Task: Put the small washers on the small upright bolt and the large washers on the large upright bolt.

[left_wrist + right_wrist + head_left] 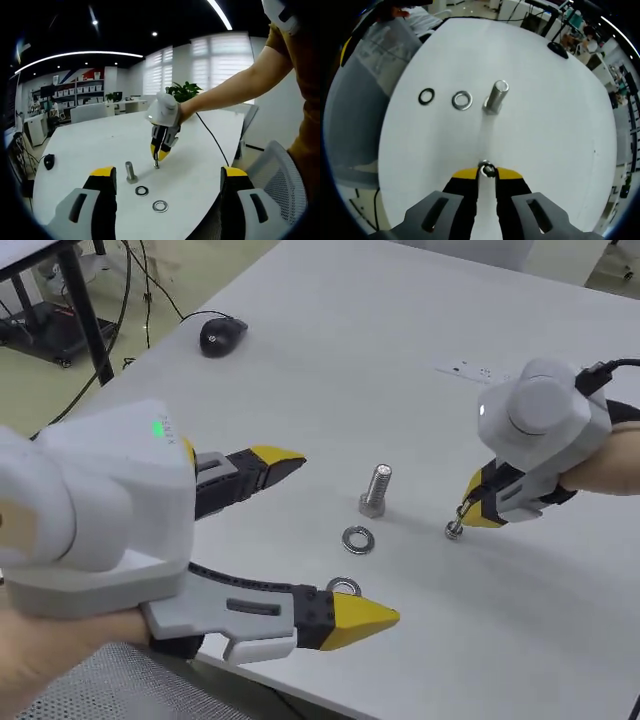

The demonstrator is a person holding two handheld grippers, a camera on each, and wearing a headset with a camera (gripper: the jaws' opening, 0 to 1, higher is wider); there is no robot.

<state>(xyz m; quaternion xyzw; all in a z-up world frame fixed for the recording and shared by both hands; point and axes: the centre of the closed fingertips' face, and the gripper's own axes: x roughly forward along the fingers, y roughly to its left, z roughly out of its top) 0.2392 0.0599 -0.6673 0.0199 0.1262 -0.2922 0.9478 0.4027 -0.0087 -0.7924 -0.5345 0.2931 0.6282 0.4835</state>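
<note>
The right gripper (470, 515) comes in from the right side of the head view, with the person's forearm behind it. It is tipped down, so its yellow tips point at the white table (330, 360). Its jaws are pressed together on the small bolt (456, 529). The bolt's lower end touches the table and its thin shaft goes up between the tips, so its long axis is nearly upright, with a slight lean. In the right gripper view the top of this bolt sits exactly between the two tips.

The left gripper (348, 536) is low at the near left, held in the person's hand (45, 665) and lying almost level over the table. Its jaws are spread wide with nothing between them, and they point toward the middle of the table.

The large bolt (375, 490) stands apart to the left of the small bolt. Its head is on the table and its threaded shaft points straight up. A washer (357, 538) lies flat just in front of it. A second washer (343, 587) lies flat nearer to the person, partly hidden behind the lower jaw of the left gripper. A black mouse (222, 335) lies far back on the table.
</note>
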